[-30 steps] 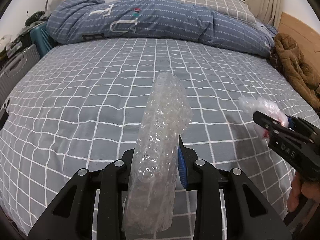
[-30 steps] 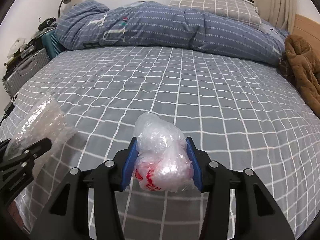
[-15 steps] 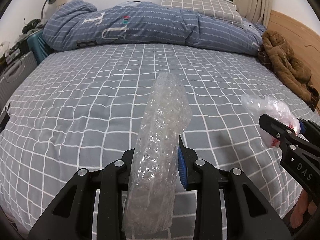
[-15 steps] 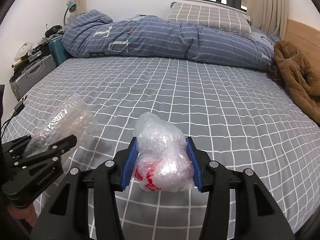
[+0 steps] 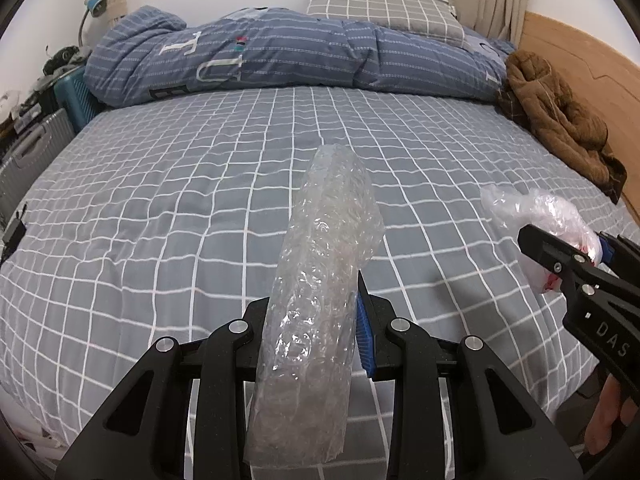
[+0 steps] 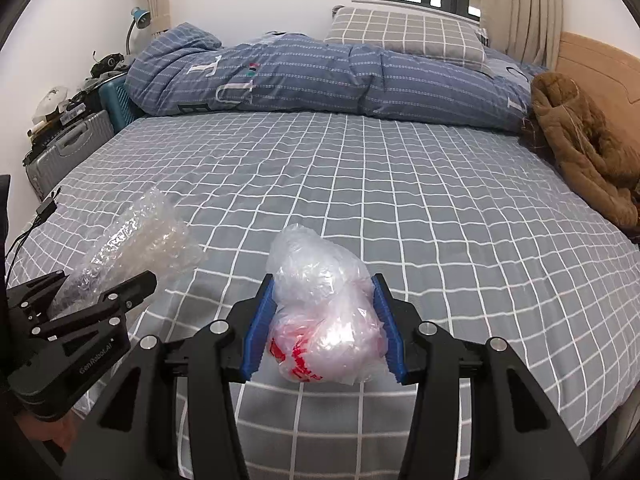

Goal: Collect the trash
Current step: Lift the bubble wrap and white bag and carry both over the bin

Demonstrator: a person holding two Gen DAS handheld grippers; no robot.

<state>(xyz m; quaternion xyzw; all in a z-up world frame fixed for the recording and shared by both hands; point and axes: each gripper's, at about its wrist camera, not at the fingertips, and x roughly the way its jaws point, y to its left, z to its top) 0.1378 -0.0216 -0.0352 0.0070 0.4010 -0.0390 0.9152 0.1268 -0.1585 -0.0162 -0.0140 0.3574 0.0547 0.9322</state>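
Both my grippers carry trash above the bed [image 5: 168, 208].
Left gripper [image 5: 316, 316] clamps the bubble wrap [image 5: 324, 280] — right gripper [image 6: 326, 320] squeezes the crumpled plastic bag [image 6: 328, 312].

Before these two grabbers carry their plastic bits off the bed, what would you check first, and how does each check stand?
1. Left gripper shut on the clear bubble wrap roll: ok.
2. Right gripper shut on the crumpled clear plastic bag with red print: ok.
3. Both pieces lifted clear of the grey checked bed sheet: ok.
4. The two grippers apart from each other: ok.
5. No other trash left on the sheet: ok in the part in view; the near edge is hidden.
6. A bin to drop them in: cannot tell, none in view.
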